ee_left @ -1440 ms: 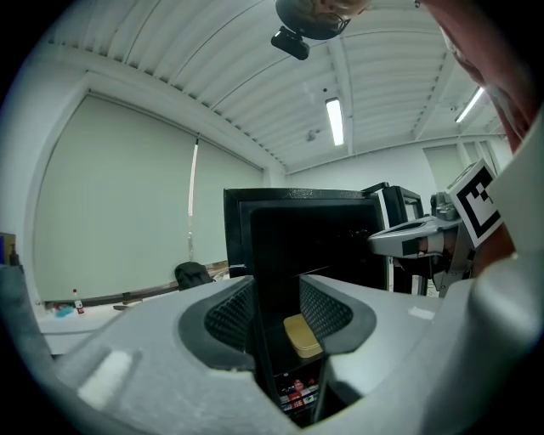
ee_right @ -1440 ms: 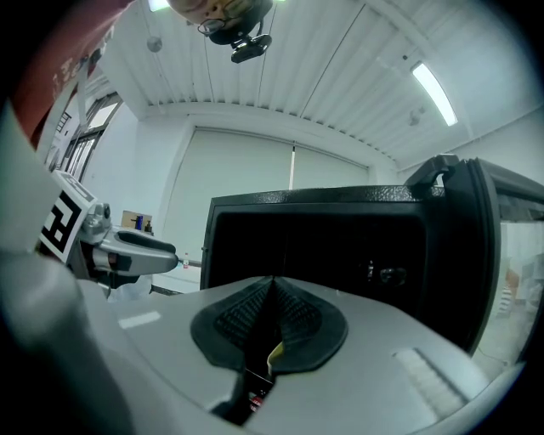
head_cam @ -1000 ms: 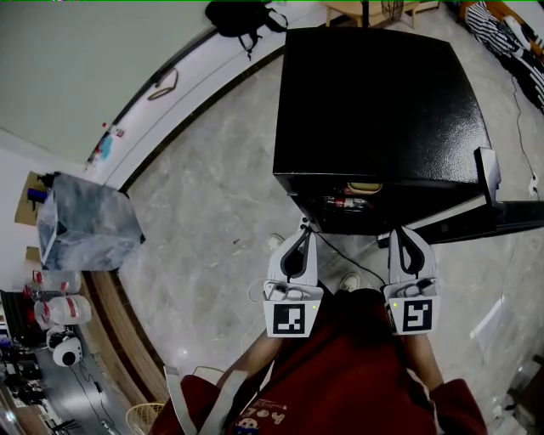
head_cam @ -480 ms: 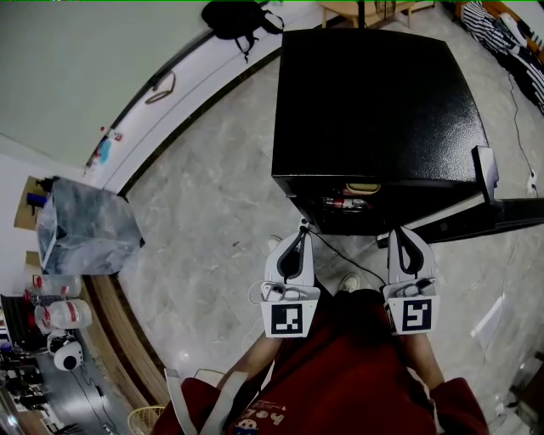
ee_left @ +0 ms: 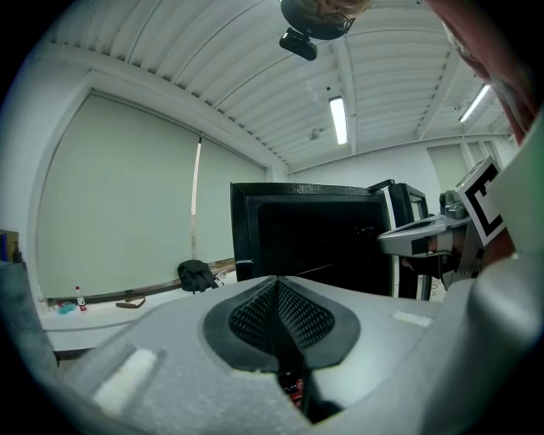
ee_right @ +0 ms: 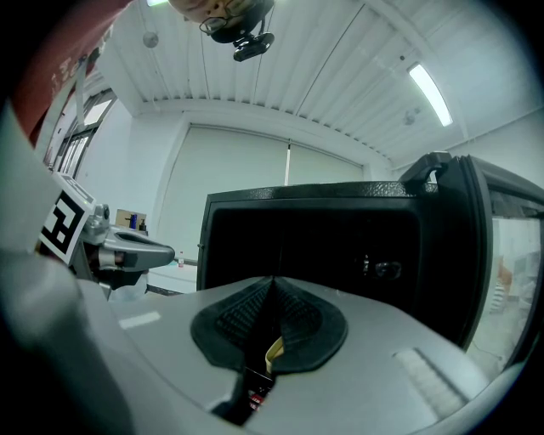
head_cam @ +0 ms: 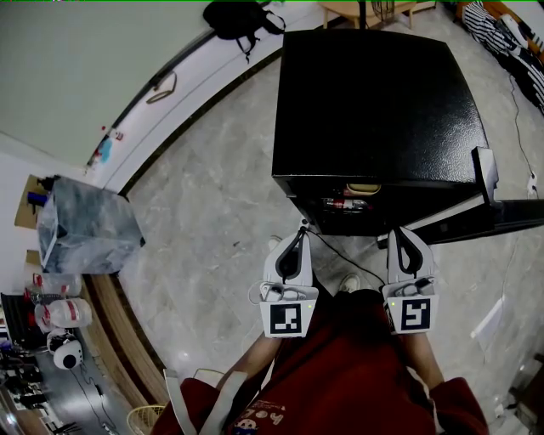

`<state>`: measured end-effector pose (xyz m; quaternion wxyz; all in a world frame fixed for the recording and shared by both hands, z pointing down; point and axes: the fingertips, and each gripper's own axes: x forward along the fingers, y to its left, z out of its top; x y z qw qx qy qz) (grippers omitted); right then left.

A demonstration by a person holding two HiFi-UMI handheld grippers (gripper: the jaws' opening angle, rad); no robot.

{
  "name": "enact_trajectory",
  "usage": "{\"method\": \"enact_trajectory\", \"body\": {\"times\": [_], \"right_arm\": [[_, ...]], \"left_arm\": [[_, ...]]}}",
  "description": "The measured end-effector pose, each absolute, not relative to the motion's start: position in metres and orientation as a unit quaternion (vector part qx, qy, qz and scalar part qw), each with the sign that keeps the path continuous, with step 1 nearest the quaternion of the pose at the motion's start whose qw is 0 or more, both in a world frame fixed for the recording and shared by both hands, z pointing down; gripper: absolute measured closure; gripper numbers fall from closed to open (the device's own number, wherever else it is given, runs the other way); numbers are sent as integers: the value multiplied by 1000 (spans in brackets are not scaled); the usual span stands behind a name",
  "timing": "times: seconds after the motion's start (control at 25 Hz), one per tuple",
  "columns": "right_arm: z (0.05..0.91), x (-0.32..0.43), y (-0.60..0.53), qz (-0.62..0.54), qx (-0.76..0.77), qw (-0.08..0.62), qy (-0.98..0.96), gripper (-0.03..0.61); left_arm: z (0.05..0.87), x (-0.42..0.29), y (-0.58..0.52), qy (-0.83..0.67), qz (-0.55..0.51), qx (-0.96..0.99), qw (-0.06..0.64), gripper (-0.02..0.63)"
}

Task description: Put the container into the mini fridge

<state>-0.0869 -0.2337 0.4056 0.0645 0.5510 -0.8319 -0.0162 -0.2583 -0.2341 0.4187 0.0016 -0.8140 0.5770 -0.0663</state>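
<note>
Black and speckled, the mini fridge sits right in front of me with its door swung open to my right. A tan-lidded container rests on a shelf just inside the opening, above some red-labelled things, so I judge the main job done. What is left, I think, is shutting that door. My left gripper has its pads pressed together with nothing between them. My right gripper is closed the same way and carries nothing. Both hang level, just short of the fridge front. Underneath is a grey marbled floor, glossy and hard. A dark bag lies on the pale ledge along the far wall, and a crumpled grey bin stands well off to my left
</note>
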Motion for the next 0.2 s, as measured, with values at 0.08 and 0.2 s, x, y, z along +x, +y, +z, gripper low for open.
{"method": "enact_trajectory", "body": {"times": [0.08, 0.2], "right_arm": [[406, -87, -234, -15, 551, 64, -832, 578], [404, -88, -235, -9, 553, 57, -831, 578]], "left_arm": [[418, -258, -235, 577, -63, -814, 5, 607], [421, -257, -236, 577, -66, -814, 5, 607]]}}
